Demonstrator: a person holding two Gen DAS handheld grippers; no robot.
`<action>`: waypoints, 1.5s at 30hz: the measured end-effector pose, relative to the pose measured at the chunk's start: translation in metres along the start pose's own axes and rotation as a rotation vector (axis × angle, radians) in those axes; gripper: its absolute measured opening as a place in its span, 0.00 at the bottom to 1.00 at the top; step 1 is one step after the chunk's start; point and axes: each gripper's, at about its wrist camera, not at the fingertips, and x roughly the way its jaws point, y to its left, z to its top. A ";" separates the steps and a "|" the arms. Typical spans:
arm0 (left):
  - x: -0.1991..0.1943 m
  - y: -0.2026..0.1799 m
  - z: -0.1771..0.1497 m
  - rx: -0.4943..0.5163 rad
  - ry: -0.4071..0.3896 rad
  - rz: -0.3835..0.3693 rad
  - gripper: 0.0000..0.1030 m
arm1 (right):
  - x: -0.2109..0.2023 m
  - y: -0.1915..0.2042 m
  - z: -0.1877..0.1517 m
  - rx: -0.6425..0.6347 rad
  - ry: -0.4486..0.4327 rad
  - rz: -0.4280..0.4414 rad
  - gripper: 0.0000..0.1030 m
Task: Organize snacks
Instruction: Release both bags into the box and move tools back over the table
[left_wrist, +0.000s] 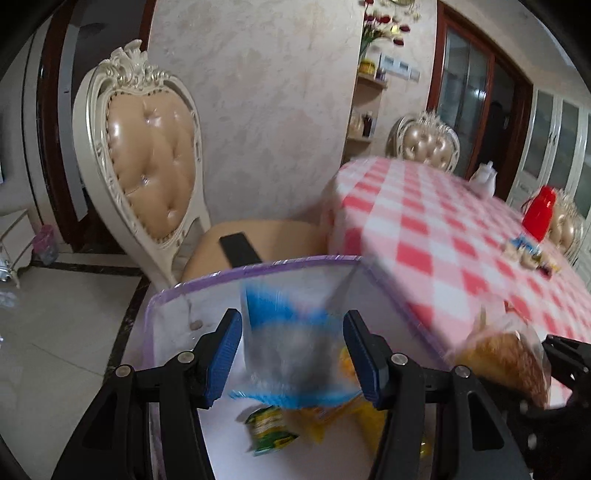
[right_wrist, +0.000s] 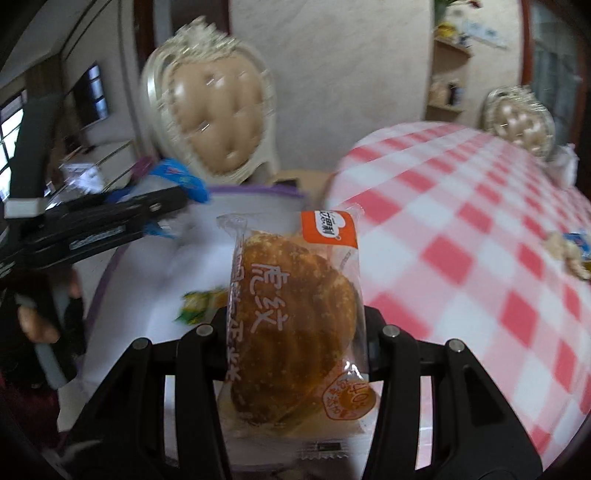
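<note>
My left gripper (left_wrist: 291, 354) is open over a clear bin with a purple rim (left_wrist: 258, 267). A blue and grey snack bag (left_wrist: 291, 343), blurred, is between its blue pads (left_wrist: 221, 358) and looks loose above the bin. A green packet (left_wrist: 269, 428) and yellow packets (left_wrist: 340, 413) lie in the bin. My right gripper (right_wrist: 295, 332) is shut on a wrapped brown bread bun (right_wrist: 291, 332), held above the bin (right_wrist: 255, 192). The bun also shows at the right of the left wrist view (left_wrist: 502, 358). The left gripper (right_wrist: 173, 203) shows in the right wrist view.
A table with a pink and white checked cloth (left_wrist: 461, 236) stands right of the bin, with a red jug (left_wrist: 539, 214), a white teapot (left_wrist: 485, 177) and small snacks (left_wrist: 528, 254). A cream padded chair (left_wrist: 147, 166) holds a black remote (left_wrist: 240, 251).
</note>
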 end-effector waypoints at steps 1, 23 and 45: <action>0.002 0.001 0.000 -0.013 0.002 0.025 0.58 | 0.004 0.003 -0.002 -0.002 0.010 0.032 0.50; 0.109 -0.355 0.068 0.277 0.184 -0.442 0.89 | -0.135 -0.324 -0.087 0.572 -0.117 -0.427 0.76; 0.210 -0.466 0.079 0.811 0.252 -0.508 0.89 | -0.155 -0.399 -0.133 0.759 -0.092 -0.470 0.76</action>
